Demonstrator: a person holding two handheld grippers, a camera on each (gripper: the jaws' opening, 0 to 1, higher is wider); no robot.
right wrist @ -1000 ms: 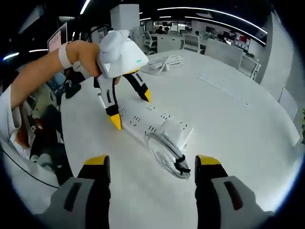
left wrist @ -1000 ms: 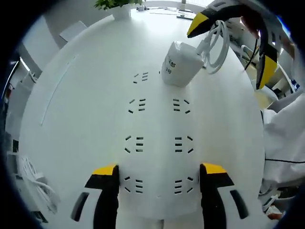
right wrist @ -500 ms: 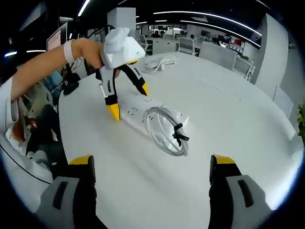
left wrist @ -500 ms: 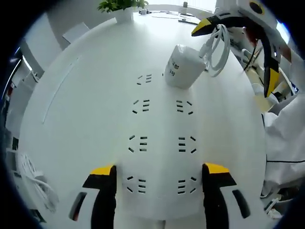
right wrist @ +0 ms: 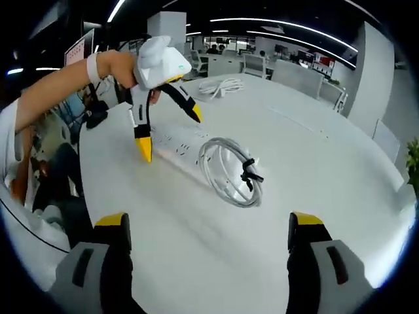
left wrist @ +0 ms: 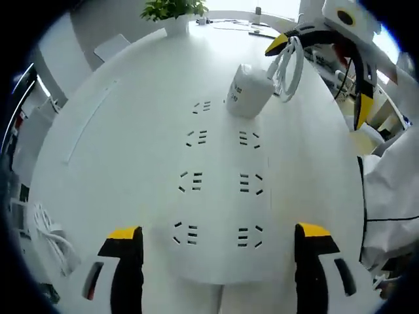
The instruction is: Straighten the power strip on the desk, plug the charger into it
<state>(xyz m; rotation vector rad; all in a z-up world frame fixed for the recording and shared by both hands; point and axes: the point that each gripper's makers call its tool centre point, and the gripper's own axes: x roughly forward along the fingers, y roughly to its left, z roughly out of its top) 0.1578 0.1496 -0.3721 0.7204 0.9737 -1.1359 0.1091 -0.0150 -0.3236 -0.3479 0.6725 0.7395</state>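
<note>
The white power strip (left wrist: 219, 190) lies lengthwise on the white desk, two rows of sockets facing up. A white charger (left wrist: 250, 91) stands in a socket at its far end, its coiled white cable (left wrist: 288, 65) beside it. My left gripper (left wrist: 219, 245) is open, its yellow-tipped jaws set wide on either side of the strip's near end. In the right gripper view the left gripper (right wrist: 169, 131) hovers over the strip (right wrist: 177, 140), held by a hand. The coil (right wrist: 229, 171) lies ahead of my right gripper (right wrist: 209, 226), which is open and holds nothing.
A potted plant (left wrist: 173, 10) stands at the desk's far edge. A loose white cable bundle (left wrist: 52, 239) lies off the left side, and another coiled cable (right wrist: 222, 85) rests on the desk further back. A white sleeve (left wrist: 389, 190) is at the right.
Both grippers' jaws have spread wider. The right gripper has backed away from the cable coil, which now lies farther ahead. The left gripper has lifted slightly over the strip.
</note>
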